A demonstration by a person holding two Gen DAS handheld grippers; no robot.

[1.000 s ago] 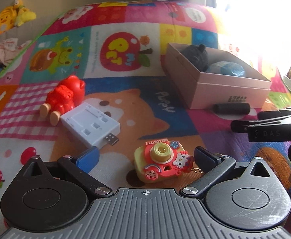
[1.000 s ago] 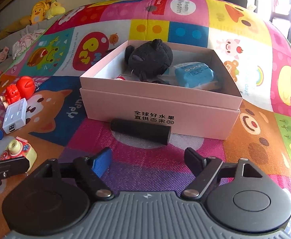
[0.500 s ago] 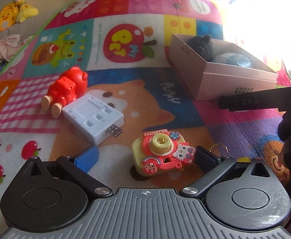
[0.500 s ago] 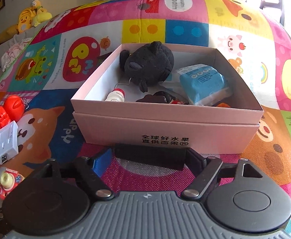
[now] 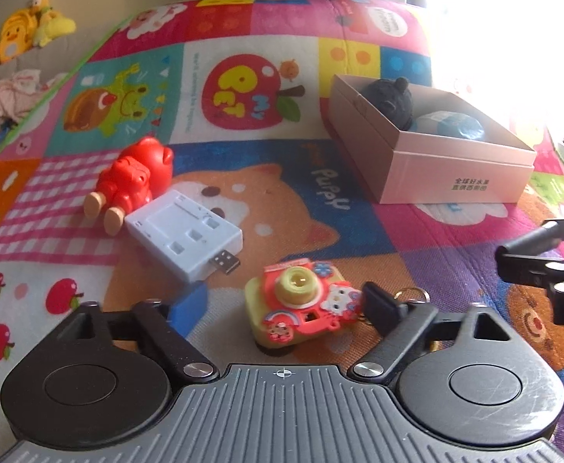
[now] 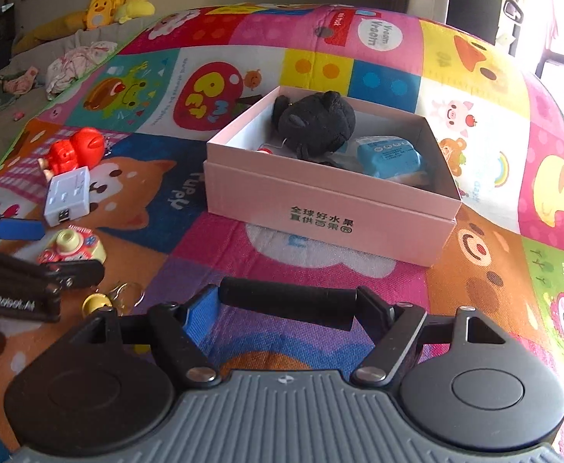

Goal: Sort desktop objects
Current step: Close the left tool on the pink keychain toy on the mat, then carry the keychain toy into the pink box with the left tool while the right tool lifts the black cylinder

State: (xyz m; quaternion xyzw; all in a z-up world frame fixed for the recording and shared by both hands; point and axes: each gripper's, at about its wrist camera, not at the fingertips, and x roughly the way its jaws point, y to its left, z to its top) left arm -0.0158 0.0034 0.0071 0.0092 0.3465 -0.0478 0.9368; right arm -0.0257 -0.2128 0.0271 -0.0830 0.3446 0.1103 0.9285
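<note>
Right hand-held gripper [image 6: 287,305] clamps the black cylinder [image 6: 287,303] endwise, left hand-held gripper [image 5: 282,308] wide around the toy camera [image 5: 301,306]: lift level, clear the pink box [image 6: 328,212] near wall before release.

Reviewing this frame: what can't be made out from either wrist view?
- Box floor: near wall of the pink box hides it in both views.
- Item under the black plush: only a red-white tip shows, right view.
- Blue packet print: too small.
- Left view, upper right: window glare washes out the mat.
- Black cylinder ends: covered by right gripper fingers.
</note>
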